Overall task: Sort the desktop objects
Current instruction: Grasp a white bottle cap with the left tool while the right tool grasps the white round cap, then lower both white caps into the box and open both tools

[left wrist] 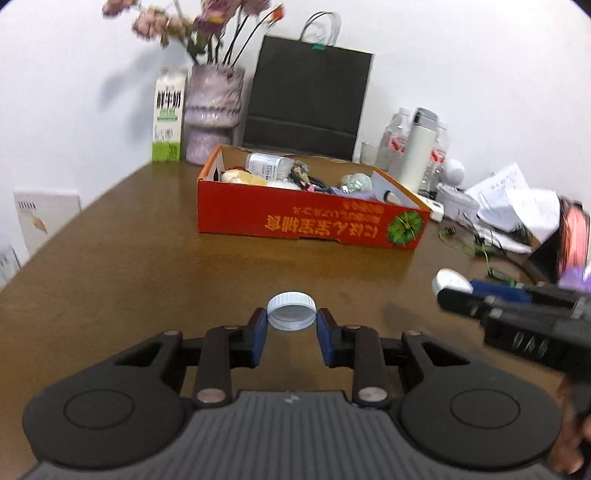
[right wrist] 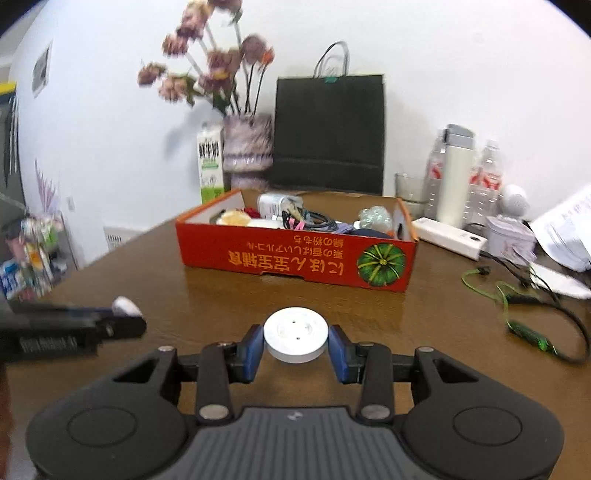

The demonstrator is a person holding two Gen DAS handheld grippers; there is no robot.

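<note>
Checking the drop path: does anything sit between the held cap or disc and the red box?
Nothing visible does. Bare table lies between the white cap and the red box, and between the white disc and it.

the flowers [left wrist: 192,22] above the vase are smeared by blur and cut off by the top edge. contents of the red box [right wrist: 295,254] overlap, partly hidden behind its front wall. the right gripper [left wrist: 454,286] runs off frame.
</note>
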